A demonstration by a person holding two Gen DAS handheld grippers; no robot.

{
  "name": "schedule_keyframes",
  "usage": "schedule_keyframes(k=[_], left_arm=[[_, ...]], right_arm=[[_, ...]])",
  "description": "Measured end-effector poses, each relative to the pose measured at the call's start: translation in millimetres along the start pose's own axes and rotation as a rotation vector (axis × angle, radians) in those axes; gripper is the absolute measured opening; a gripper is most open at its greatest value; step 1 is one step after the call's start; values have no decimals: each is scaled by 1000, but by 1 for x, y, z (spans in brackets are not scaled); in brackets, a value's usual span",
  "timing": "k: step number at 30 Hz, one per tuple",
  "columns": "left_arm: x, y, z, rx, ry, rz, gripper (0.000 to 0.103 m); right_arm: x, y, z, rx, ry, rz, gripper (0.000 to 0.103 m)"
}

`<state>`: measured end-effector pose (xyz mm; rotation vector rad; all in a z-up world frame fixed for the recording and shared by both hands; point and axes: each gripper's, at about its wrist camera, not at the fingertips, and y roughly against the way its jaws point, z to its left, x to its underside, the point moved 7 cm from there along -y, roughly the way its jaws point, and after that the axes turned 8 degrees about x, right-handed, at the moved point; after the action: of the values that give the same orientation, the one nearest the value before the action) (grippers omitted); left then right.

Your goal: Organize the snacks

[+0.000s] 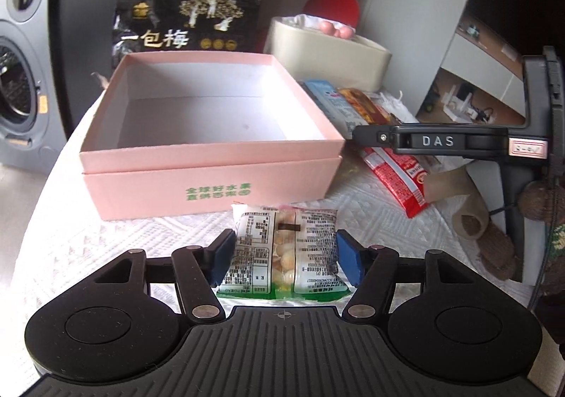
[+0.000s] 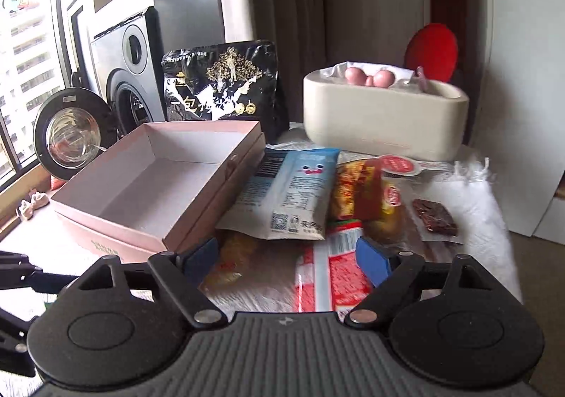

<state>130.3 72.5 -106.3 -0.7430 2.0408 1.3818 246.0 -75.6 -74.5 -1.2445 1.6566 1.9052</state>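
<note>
My left gripper (image 1: pixel 285 257) has its jaws either side of a white and green snack packet (image 1: pixel 284 252) lying on the bench (image 1: pixel 106 241) just in front of the open pink box (image 1: pixel 212 136); I cannot tell whether the blue pads touch it; my right gripper (image 2: pixel 286 257) hangs with jaws apart and nothing gripped over the snack pile, above a red and white packet (image 2: pixel 339 273); the blue packet (image 2: pixel 293 192) leans on the box's side; the black pouch (image 2: pixel 222 86) stands behind.
</note>
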Motion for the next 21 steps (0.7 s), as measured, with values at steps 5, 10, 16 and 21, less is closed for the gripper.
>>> schedule_keyframes(k=[5,10,16,21], left_arm=[[9,-11,4,-20,9,57,67],[11,-20,-6,-12,-46,69,67],[15,-24,-18,11,-80,73,67],[15,-25,-22,9,-95,79,67]], right_arm=[[-7,-40,-11,24,-145,67,85],[-8,-37,-4,15,-67,115,52],[4,-12,-5,45,7,139,49],[28,23,-20,65,10,169,49]])
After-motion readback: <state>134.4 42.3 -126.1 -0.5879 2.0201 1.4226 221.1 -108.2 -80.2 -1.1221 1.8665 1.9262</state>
